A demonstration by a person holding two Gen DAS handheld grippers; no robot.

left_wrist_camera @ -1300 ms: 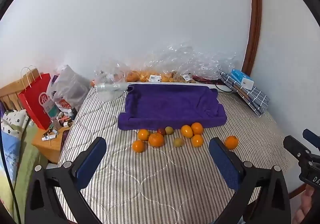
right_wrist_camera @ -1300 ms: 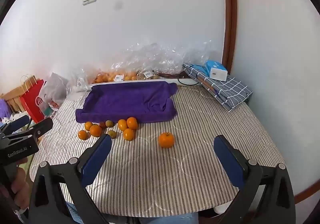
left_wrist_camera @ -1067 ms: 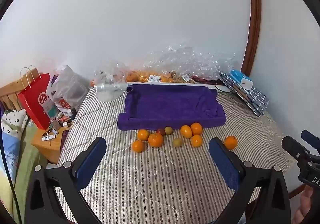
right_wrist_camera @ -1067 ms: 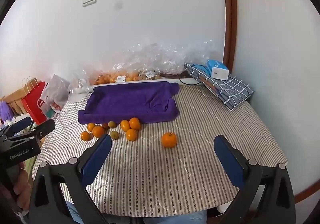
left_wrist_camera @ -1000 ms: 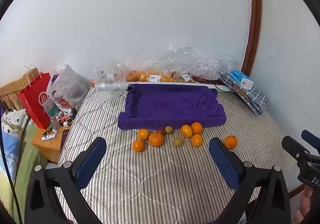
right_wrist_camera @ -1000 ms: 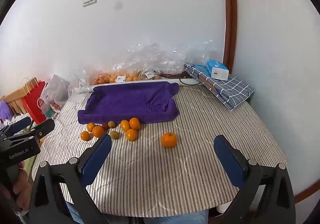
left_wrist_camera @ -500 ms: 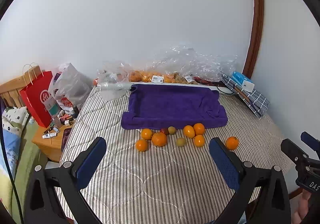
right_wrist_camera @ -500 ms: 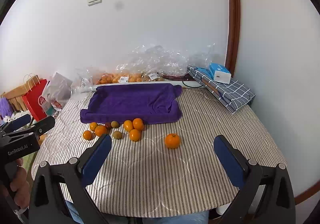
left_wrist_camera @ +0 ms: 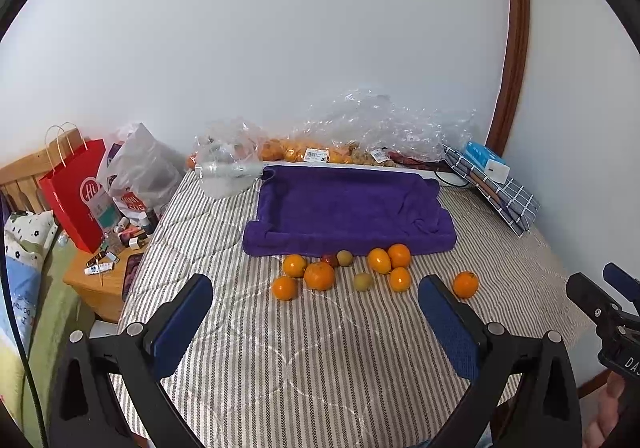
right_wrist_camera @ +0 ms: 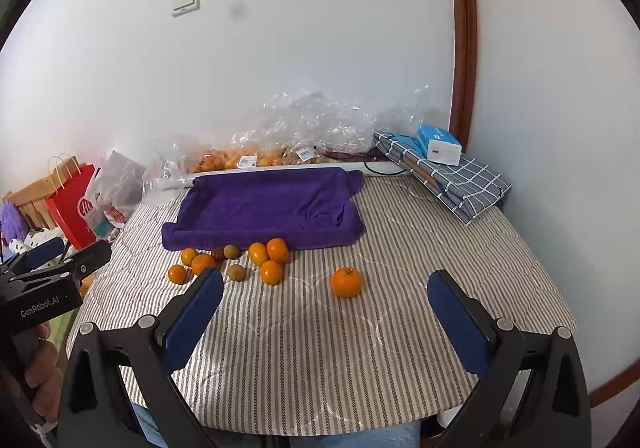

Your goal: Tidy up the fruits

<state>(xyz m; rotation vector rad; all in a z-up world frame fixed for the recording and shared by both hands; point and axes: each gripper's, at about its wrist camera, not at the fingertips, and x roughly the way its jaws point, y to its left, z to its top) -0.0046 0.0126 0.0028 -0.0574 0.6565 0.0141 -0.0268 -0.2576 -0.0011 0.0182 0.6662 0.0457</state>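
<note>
Both tools have drifted slightly since a second ago, so the fruit sits a touch farther off in each view, yet nothing on the bed (left_wrist_camera: 320, 348) has shifted. Left tool (left_wrist_camera: 316, 322) hangs above the near part of the striped quilt, jaws spread wide and holding nothing. Right tool (right_wrist_camera: 326, 318) does the same farther right, also wide and holding nothing.

A purple towel (left_wrist_camera: 344, 208) lies draped over what looks like a tray at the far middle of the bed. Just in front of its near edge sits the fruit cluster (left_wrist_camera: 340, 270): several oranges with a few smaller greenish and reddish fruits among them, some touching. One lone orange (right_wrist_camera: 346, 282) rests apart, to the right of the cluster and nearer than the towel, on bare quilt.

Along the far wall, crumpled clear bags (left_wrist_camera: 376, 128) hold more orange fruit. A checked cloth (right_wrist_camera: 460, 180) lies at the far right with a blue and white box (right_wrist_camera: 438, 144) on top. Off the left side stands a red bag (left_wrist_camera: 76, 192) beside a small wooden nightstand (left_wrist_camera: 100, 280) littered with small items.
</note>
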